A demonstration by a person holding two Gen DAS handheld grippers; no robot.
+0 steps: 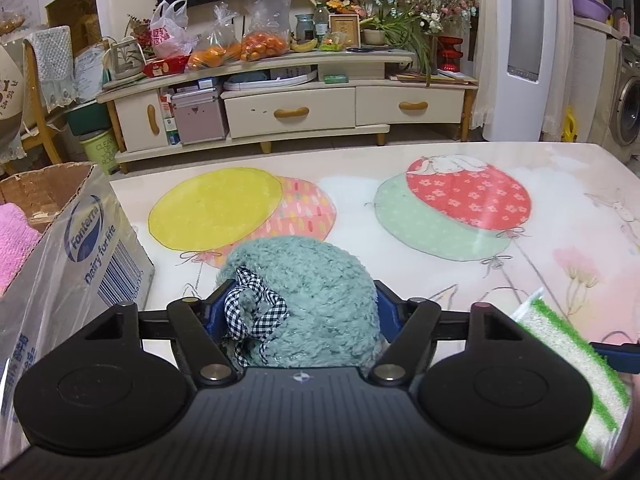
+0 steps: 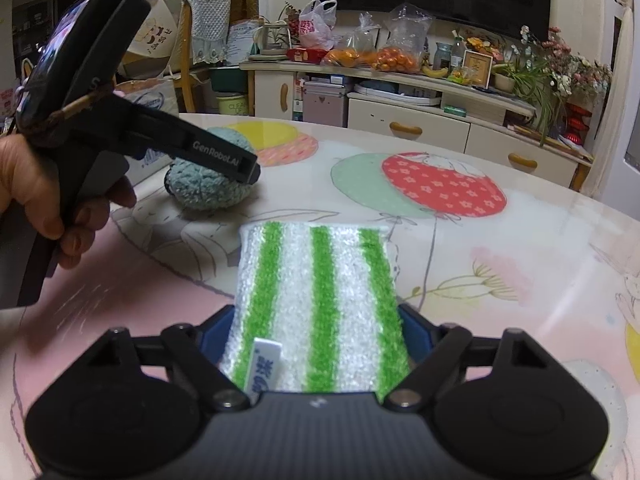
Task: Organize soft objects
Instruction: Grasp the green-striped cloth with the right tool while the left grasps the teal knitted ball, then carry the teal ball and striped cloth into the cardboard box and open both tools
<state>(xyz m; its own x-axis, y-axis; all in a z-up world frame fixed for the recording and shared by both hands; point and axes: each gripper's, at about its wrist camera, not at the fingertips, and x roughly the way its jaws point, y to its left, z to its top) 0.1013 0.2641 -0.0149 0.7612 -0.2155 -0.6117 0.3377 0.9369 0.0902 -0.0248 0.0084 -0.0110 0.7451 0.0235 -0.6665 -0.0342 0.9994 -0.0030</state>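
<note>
A fluffy teal plush with a black-and-white checked bow lies on the table, and my left gripper is shut on it, its blue pads pressing both sides. The right wrist view shows the same plush under the left gripper, which a hand holds. A green-and-white striped sponge cloth with a white label lies flat between the pads of my right gripper, which is shut on its sides. The left wrist view catches this cloth at the lower right.
An open cardboard box stands at the table's left edge with a pink cloth inside. The table has a balloon-print cover. Beyond it a TV cabinet holds bags of oranges and flowers.
</note>
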